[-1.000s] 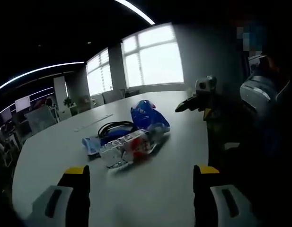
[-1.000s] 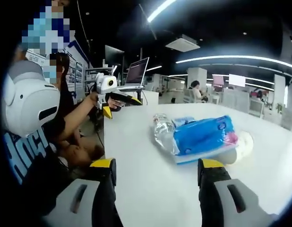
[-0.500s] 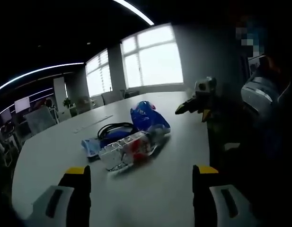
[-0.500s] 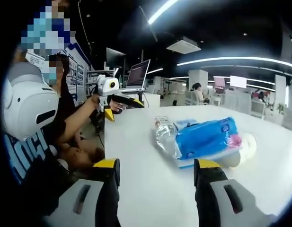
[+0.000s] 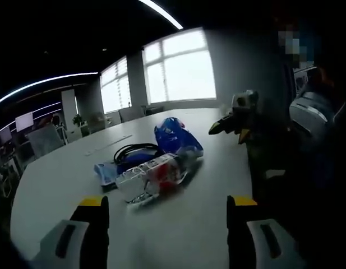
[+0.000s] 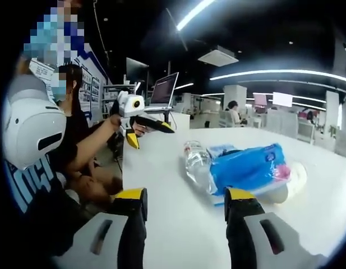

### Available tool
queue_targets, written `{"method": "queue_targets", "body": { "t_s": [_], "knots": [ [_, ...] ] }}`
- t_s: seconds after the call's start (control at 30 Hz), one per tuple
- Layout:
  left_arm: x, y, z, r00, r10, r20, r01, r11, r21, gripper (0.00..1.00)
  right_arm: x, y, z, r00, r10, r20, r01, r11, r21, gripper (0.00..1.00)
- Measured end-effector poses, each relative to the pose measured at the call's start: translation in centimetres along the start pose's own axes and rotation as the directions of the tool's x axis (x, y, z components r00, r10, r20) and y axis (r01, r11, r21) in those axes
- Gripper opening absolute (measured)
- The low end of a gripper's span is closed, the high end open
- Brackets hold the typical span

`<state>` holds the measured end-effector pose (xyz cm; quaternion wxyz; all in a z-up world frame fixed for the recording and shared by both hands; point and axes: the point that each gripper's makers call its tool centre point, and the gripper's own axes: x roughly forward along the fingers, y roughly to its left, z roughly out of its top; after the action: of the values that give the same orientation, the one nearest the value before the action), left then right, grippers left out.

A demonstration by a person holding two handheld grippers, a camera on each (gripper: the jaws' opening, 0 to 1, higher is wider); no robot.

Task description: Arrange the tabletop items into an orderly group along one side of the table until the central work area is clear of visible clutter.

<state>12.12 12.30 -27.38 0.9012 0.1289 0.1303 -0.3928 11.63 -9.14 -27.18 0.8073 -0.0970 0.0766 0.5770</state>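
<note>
A small heap lies mid-table. In the left gripper view it holds a clear plastic bottle (image 5: 153, 176) with a red label, a blue bag (image 5: 175, 139), a coiled black cable (image 5: 136, 150) and a blue packet (image 5: 104, 171). My left gripper (image 5: 167, 204) is open a short way before the bottle, holding nothing. In the right gripper view the bottle (image 6: 196, 163) lies against a blue package (image 6: 248, 168) and a white roll (image 6: 293, 179). My right gripper (image 6: 185, 197) stands open near them, empty. Each gripper shows in the other's view: right gripper (image 5: 218, 127), left gripper (image 6: 160, 125).
The white table (image 5: 184, 230) has its edge at the right of the left gripper view, with a seated person (image 5: 313, 129) beside it. A laptop (image 6: 161, 89) stands beyond the table's far end. Chairs and desks fill the background.
Both cameras have shifted slightly. In the right gripper view the left gripper now looks closer and larger, and the right jaws stand a little narrower. The heap has not moved.
</note>
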Motion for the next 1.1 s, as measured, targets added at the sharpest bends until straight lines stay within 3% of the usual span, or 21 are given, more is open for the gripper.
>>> {"method": "queue_targets", "body": {
  "t_s": [0.3, 1.1],
  "knots": [
    [0.6, 0.5, -0.1, 1.000, -0.005, 0.004, 0.005, 1.000, -0.010, 0.83, 0.8, 0.4, 0.2, 1.000, 0.022, -0.001, -0.022, 1.000, -0.013, 0.48],
    [2.0, 1.1, 0.0, 1.000, -0.019, 0.016, 0.020, 1.000, -0.022, 0.79, 2.4, 0.0, 0.2, 1.000, 0.003, -0.012, -0.003, 1.000, -0.003, 0.42]
  ]
}}
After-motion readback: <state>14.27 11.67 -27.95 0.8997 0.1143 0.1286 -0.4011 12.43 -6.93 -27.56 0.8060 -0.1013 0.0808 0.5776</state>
